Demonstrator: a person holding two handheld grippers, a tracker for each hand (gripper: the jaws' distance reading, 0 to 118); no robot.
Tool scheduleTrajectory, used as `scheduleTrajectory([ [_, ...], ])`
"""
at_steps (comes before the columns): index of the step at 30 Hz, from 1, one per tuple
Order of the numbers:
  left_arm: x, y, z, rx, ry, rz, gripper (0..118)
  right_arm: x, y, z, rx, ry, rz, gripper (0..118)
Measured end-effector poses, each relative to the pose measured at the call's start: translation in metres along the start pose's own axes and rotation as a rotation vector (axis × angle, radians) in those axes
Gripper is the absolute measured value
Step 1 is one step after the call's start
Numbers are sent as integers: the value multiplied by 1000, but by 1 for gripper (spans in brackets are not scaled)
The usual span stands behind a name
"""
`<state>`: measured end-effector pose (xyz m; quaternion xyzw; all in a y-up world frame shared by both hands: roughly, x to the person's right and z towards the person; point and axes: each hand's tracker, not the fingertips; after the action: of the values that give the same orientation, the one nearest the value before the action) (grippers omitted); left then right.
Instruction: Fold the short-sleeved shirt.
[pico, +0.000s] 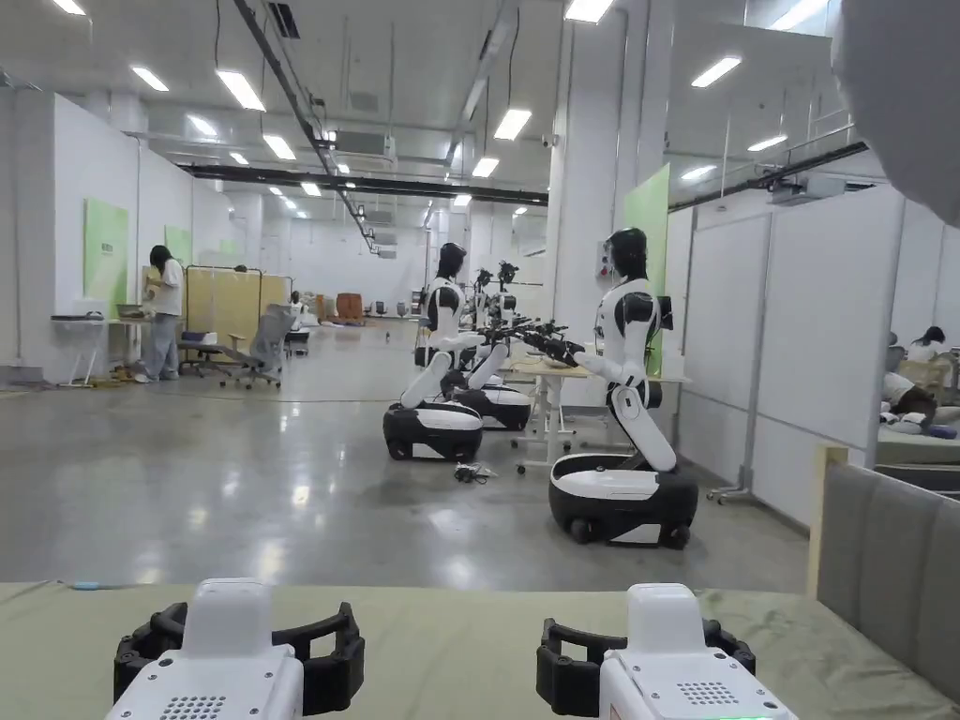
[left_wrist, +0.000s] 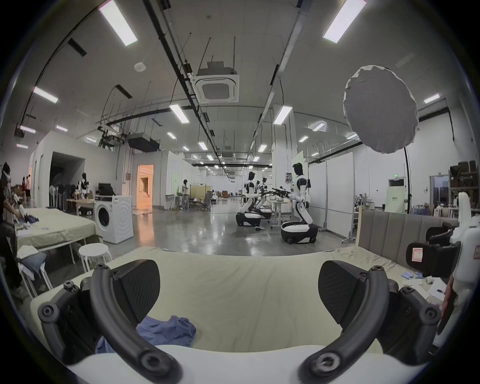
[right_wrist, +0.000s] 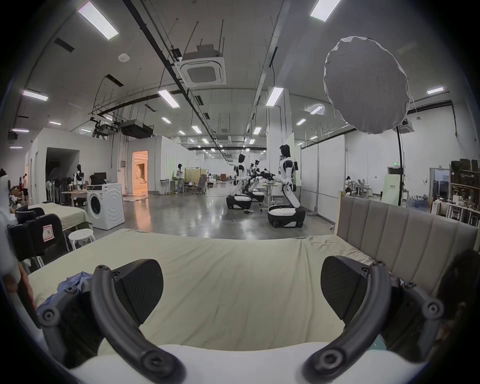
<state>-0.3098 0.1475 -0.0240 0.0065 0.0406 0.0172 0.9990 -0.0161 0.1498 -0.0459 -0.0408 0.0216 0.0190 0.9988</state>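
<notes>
Left claw (left_wrist: 239, 291): I hold it above the bed, jaws spread wide, nothing between them.
Right claw (right_wrist: 241, 288): beside it at 3 o'clock, jaws equally wide, holding nothing.
Shirt (left_wrist: 166, 331): blue, crumpled on the bed (left_wrist: 233, 280) by the left claw's left jaw, at 7 o'clock.
Headboard (right_wrist: 405, 233): grey, padded, at 2 o'clock.
Robots (pico: 623, 422): white humanoids at 12 o'clock, far across the floor.

Right gripper (right_wrist: 240, 291) agape above bed (right_wrist: 233, 259)
</notes>
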Motion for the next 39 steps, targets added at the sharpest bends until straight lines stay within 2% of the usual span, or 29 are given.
scheduleTrajectory([
  [7,-1,1,4,-11,-8,10,118,3,-1,1,16,16,-31,118],
  [11,1,1,4,-14,-12,10,118,1,0,2,11,3,-14,117],
  [13,2,1,4,-17,-24,-5,118,0,-1,4,21,-2,-10,104],
  [14,3,0,5,-17,-28,-13,117,0,-1,5,24,-1,-8,89],
  [15,4,1,8,-14,-31,-17,108,0,-1,6,29,-10,-4,49],
  [16,5,1,11,-3,-49,-21,68,-1,-1,7,34,-13,1,13],
  [17,8,2,13,17,-32,-49,3,-1,-3,5,45,-38,12,0],
  [18,10,4,14,-10,-20,-107,3,-1,-3,7,76,-70,14,0],
  [19,13,-6,6,19,1,-90,3,1,-2,9,73,-44,4,0],
  [20,12,-12,-3,2,-45,-72,3,3,0,10,65,-5,-11,0],
  [23,9,-13,-5,-10,-12,-76,3,0,3,12,58,-17,18,0],
  [27,-15,-12,9,-7,22,-28,3,-14,4,17,46,38,39,0],
  [32,-69,-18,50,-9,106,3,3,-74,-11,24,36,218,94,0],
  [36,-125,-41,61,-62,237,-36,3,-132,-32,24,-1,350,62,0],
  [39,-166,-50,60,-201,233,29,4,-164,-49,21,-36,404,58,0],
])
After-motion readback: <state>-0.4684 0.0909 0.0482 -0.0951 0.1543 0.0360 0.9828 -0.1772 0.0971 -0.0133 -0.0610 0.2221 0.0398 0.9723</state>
